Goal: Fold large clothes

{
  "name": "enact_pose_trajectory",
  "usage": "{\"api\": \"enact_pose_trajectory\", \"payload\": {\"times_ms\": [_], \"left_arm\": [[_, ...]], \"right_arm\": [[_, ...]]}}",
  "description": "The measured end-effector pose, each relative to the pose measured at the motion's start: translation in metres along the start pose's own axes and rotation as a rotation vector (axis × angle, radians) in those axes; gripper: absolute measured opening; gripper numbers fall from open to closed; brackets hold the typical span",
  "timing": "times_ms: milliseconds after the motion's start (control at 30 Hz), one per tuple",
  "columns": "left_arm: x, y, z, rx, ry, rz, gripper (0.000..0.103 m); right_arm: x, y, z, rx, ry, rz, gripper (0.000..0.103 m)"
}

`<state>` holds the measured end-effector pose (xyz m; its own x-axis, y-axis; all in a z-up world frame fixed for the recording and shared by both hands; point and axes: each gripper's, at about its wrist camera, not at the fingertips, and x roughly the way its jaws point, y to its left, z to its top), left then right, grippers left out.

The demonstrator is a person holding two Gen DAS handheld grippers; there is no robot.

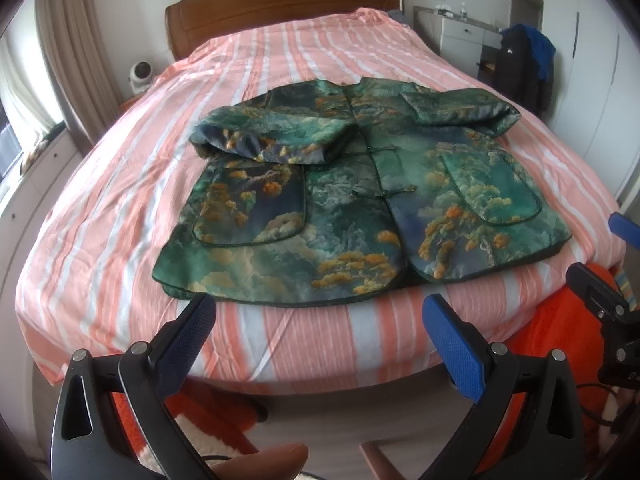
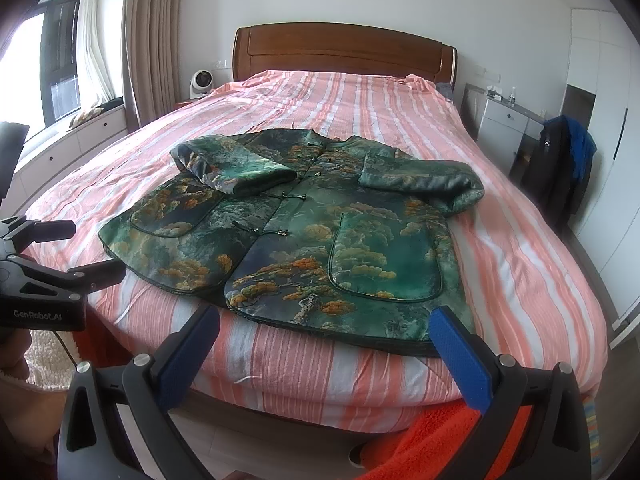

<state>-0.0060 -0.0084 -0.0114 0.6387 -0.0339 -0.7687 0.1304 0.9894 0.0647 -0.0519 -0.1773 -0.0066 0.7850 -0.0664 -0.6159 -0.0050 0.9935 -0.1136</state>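
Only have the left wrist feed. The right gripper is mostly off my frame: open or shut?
Observer: Open. In the right wrist view the right gripper has its jaws spread wide, with nothing between them.
Operator: Where's it aimed?
Observer: At the near hem of the green brocade jacket. Its right-side blue pad overlaps the hem's right corner in that picture, but I can't tell if they touch.
Operator: Can you see my left gripper from there?
Observer: Yes, the left gripper is at that view's left edge, with its tips beside the jacket's left hem corner. I can't tell contact there either.
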Motion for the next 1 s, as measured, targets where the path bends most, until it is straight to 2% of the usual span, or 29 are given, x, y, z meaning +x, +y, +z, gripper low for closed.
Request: {"api": "enact_pose_trajectory", "payload": {"times_ms": [633, 700, 833, 933, 1000], "left_arm": [[0.008, -0.003, 0.001, -0.005, 0.031, 0.007, 0.103], [0.014, 0.014, 0.006, -0.050, 0.050, -0.020, 0.103], [0.044, 0.083, 0.019, -0.218, 0.106, -0.050, 0.103], [0.079, 0.134, 0.033, -0.223, 0.128, -0.061, 0.103], [0.111, 0.163, 0.040, -0.213, 0.171, -0.080, 0.103]], "right_arm": [[0.003, 0.000, -0.001, 0.001, 0.000, 0.001, 0.103], [0.003, -0.004, -0.001, 0.010, -0.005, -0.001, 0.103], [0.005, -0.023, 0.001, 0.084, -0.005, 0.003, 0.103], [0.008, -0.050, 0.005, 0.136, -0.038, 0.005, 0.103], [0.018, -0.076, 0.009, 0.164, -0.039, 0.019, 0.103]]}}
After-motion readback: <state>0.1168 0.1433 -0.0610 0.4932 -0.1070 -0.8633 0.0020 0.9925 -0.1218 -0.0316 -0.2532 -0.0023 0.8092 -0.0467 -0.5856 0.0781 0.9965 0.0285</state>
